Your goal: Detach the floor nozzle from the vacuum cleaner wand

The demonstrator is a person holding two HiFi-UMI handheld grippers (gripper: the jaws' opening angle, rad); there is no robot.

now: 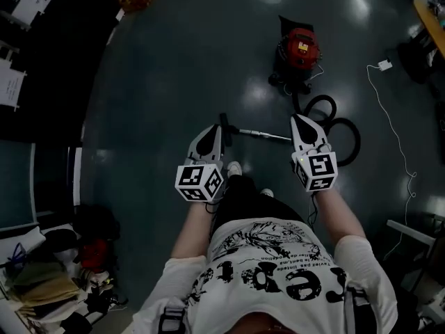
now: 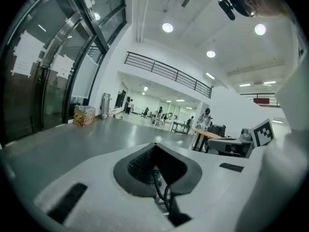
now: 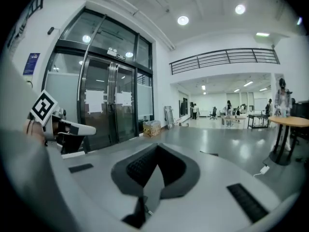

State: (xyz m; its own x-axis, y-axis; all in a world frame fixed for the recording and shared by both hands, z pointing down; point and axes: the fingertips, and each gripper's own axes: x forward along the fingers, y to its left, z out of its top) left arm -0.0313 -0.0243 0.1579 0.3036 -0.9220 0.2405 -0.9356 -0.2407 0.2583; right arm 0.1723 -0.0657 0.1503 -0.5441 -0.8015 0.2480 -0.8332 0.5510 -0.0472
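Plainly, both tools are idle; the left gripper has its jaws pressed together on nothing, as its own view shows only the dark ribbed notch between them and the open hall beyond; the right gripper is likewise closed and empty. Both are held up at waist level at mid-frame of the head view, well above the floor, pointing forward rather than down.

Just past the left gripper's tip in the head view lies the floor nozzle, a dark bar on the grey floor; the wand, a thin bright tube, runs from it toward the right gripper; beyond that the black hose coils at centre right and leads up to the red vacuum cleaner near the top of the frame; a white cable trails down the right side.

The step in hand looks like the approach, with nothing yet touched. To do it well, both sets of jaws would need to spread first; then one gripper should come down on the nozzle's neck and the other on the wand close to the joint, so that the pull runs straight along the tube; gripping far from the joint would likely bend rather than separate it; whether a release catch exists cannot be made out.
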